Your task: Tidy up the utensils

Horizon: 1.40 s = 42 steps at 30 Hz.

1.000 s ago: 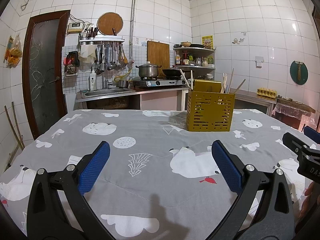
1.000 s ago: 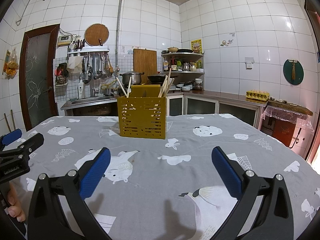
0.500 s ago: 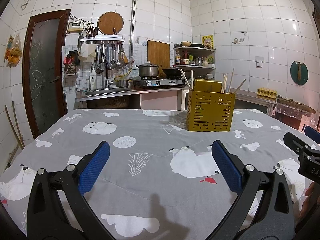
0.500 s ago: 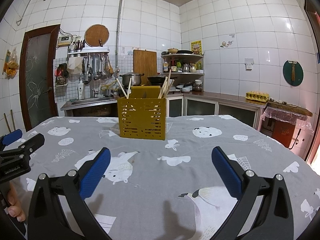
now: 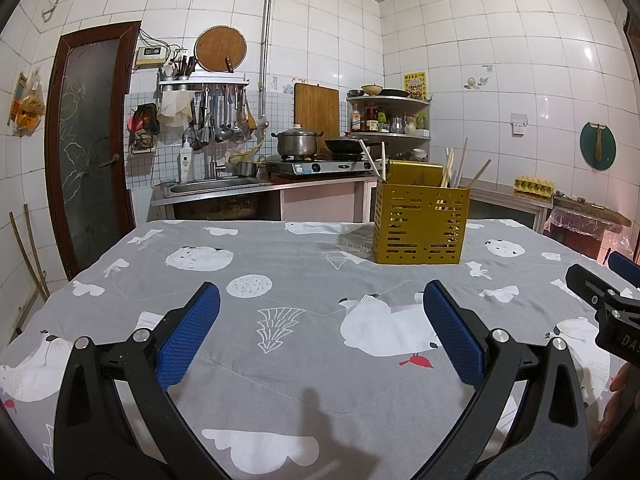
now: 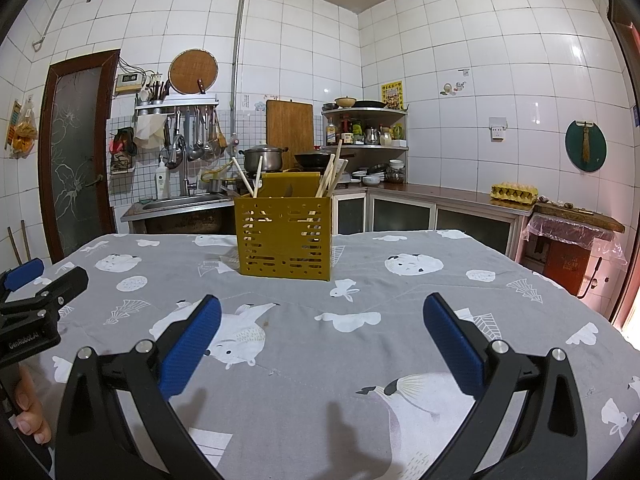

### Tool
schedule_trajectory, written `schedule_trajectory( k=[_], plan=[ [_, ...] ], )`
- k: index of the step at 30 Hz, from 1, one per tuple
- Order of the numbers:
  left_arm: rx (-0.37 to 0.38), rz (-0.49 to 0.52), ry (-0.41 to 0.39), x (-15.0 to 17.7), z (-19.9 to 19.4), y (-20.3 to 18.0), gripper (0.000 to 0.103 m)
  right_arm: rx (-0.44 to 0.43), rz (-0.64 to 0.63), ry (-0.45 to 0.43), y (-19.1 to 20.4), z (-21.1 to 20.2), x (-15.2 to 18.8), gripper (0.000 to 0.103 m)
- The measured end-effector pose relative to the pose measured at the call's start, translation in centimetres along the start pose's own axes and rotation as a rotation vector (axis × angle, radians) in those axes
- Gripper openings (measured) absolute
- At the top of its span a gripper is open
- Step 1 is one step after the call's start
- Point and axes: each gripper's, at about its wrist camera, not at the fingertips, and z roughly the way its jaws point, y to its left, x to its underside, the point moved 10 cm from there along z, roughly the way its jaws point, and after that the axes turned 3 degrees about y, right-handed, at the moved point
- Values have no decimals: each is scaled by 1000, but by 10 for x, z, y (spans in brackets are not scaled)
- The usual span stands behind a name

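Chopsticks (image 6: 329,176) mostly hidden inside the yellow holder (image 6: 285,236) mid-bench (image 6: 440,280) — both hand-held grippers, left (image 5: 320,330) and right (image 6: 320,330), spread wide, empty — nothing's changed since earlier.

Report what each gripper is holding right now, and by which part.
Nothing is held. The left gripper and the right gripper both hang open over the tablecloth, with only cloth between their pads. The chopsticks stand in the yellow holder.
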Motion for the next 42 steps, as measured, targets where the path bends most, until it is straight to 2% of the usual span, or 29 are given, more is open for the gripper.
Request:
schedule_trajectory(
  k=[42],
  plan=[
    [-13, 16, -21, -3, -4, -3, 98, 1, 1, -2, 0, -1, 1, 99]
  ],
)
